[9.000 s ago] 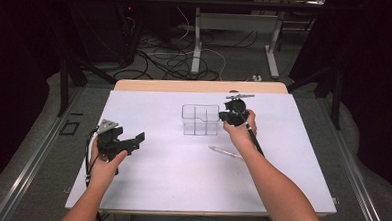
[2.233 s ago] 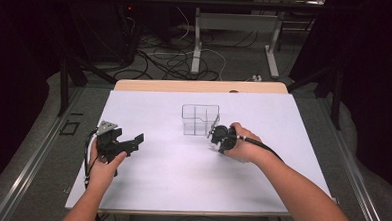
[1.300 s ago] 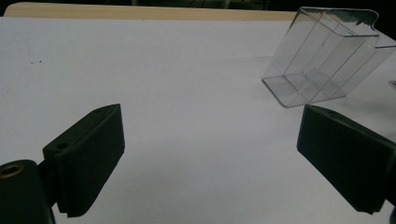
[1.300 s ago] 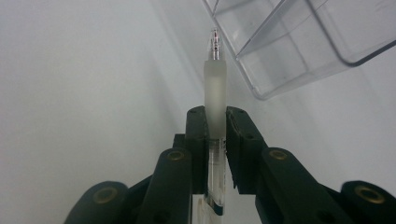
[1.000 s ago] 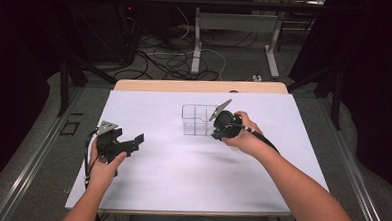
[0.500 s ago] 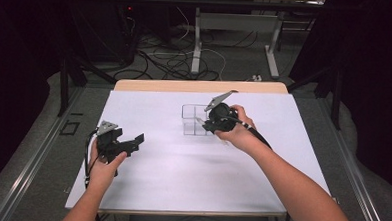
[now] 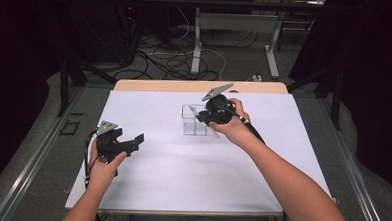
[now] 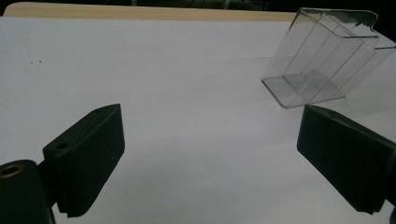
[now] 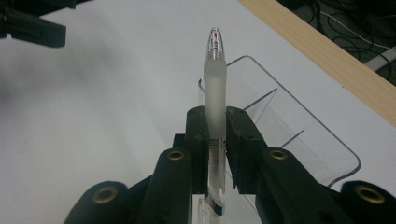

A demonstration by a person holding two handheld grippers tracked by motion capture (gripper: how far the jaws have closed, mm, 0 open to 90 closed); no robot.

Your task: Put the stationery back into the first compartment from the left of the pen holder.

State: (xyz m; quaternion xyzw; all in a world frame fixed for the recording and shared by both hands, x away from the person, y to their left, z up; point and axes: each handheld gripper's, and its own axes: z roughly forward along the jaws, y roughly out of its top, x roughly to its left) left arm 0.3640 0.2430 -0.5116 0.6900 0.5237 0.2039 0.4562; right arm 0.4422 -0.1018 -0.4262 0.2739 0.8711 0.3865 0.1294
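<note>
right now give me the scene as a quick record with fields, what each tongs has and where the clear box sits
right tongs: shut on a clear pen, held above the box
pen: frosted grip, red mark near the tip, pointing away along the jaws
left tongs: open, nothing between them, low over the table
clear box: upright on the white table, divided into compartments, looks empty
left hand: near the table's left edge, apart from the box

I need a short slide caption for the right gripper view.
Right gripper shut on a clear pen above the transparent box.
</note>
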